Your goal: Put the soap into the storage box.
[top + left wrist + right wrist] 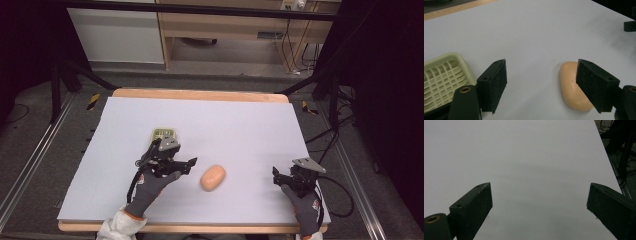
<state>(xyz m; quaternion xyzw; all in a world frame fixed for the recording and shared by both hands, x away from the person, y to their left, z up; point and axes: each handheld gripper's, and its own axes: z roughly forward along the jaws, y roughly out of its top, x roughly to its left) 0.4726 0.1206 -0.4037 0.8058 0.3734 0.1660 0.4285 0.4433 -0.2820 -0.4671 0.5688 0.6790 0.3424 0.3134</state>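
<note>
Soap, a peach-coloured oval bar (213,177), lies flat on the white sheet-covered table (225,125), lower centre of the high view. Just left of it and slightly higher in frame hovers the left gripper (186,164), jaws spread wide and pointing toward the bar. In the left gripper view the bar (571,87) sits at lower right, partly behind the right-hand jaw rather than in the gap between the two. A pale green plastic soap dish with a grid insert (165,134) sits above the left gripper in the high view; it fills the lower left corner of the left gripper view (441,77).

The right gripper (276,176) rests at lower right of the high view, well apart from the bar, jaws wide, nothing between them.

Risk, as judged: the bar is off-centre to the left gripper's gap. Closing from here, one jaw would likely strike the bar's top or side and push it across the smooth sheet. A rounded, probably slick bar could also squirt out of a pinch taken near one end.
</note>
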